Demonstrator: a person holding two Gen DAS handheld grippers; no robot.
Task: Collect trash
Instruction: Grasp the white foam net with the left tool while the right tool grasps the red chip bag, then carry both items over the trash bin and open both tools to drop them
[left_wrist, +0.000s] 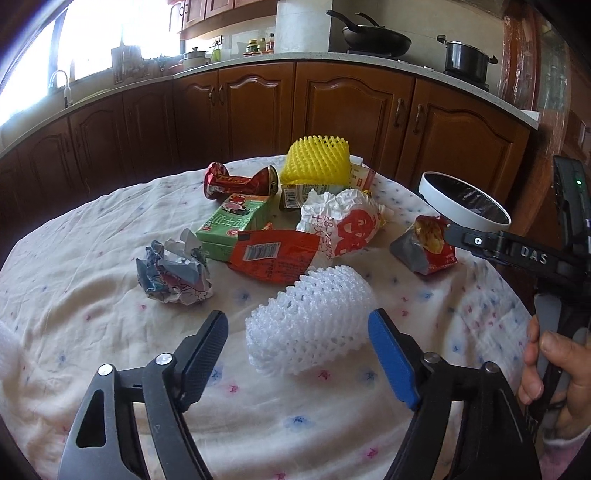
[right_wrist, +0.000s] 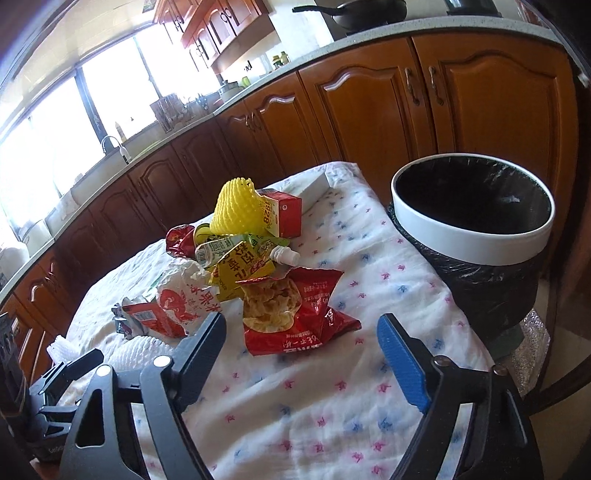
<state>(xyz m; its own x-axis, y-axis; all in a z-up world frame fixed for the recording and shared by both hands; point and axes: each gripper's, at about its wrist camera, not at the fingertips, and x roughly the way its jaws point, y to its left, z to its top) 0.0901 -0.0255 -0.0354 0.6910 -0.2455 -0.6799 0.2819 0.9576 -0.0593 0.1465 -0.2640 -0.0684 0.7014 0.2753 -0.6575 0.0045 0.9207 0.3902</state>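
Observation:
A white foam fruit net (left_wrist: 310, 321) lies on the cloth between the fingers of my left gripper (left_wrist: 297, 321). Its jaws stand apart and the pads do not press on the net. In the right wrist view, my right gripper (right_wrist: 301, 321) is open around the near end of a torn red chip bag (right_wrist: 295, 314) lying flat. The left wrist view shows that bag (left_wrist: 428, 243) at the right with one right-gripper finger (left_wrist: 465, 238) beside it. A bin with a white rim (right_wrist: 472, 229) and a black liner stands off the table's right edge.
More trash is piled mid-table: yellow foam net (left_wrist: 314, 162), crushed red can (left_wrist: 240, 182), green carton (left_wrist: 232, 221), red wrapper (left_wrist: 273, 254), crumpled white bag (left_wrist: 343, 218), paper ball (left_wrist: 173, 273). A flowered cloth (left_wrist: 92, 295) covers the table. A person's hand (left_wrist: 554, 362) holds the right gripper.

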